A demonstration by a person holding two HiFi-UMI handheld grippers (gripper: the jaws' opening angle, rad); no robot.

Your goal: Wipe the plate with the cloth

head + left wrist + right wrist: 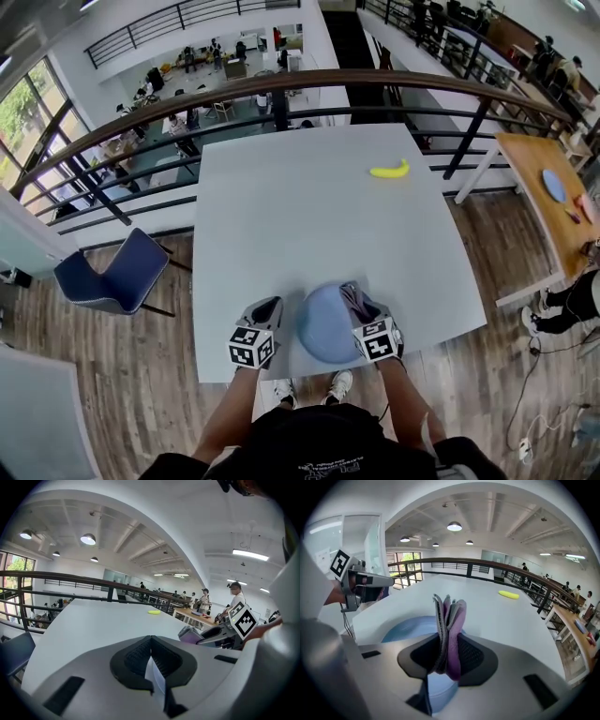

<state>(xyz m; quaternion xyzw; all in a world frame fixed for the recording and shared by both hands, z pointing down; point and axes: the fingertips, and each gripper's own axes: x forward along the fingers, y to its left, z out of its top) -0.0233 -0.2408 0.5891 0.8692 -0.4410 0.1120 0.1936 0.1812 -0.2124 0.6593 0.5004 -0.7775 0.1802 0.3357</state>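
Note:
A light blue plate (323, 328) lies at the near edge of the grey table (309, 216). My right gripper (356, 295) is over the plate's right side, shut on a folded grey and purple cloth (450, 616) that stands up from between its pads. In the right gripper view the plate (410, 627) shows below and left of the right gripper (449, 641). My left gripper (271, 306) hovers just left of the plate, apart from it. Its jaws (151, 644) are shut with only a thin pale slit below the pads. The cloth (193, 633) also shows at the right of the left gripper view.
A yellow banana (389, 171) lies at the table's far right. A dark railing (281, 89) runs behind the table, with a drop to a lower floor beyond. A blue chair (112, 272) stands to the left and a wooden table (548, 202) to the right.

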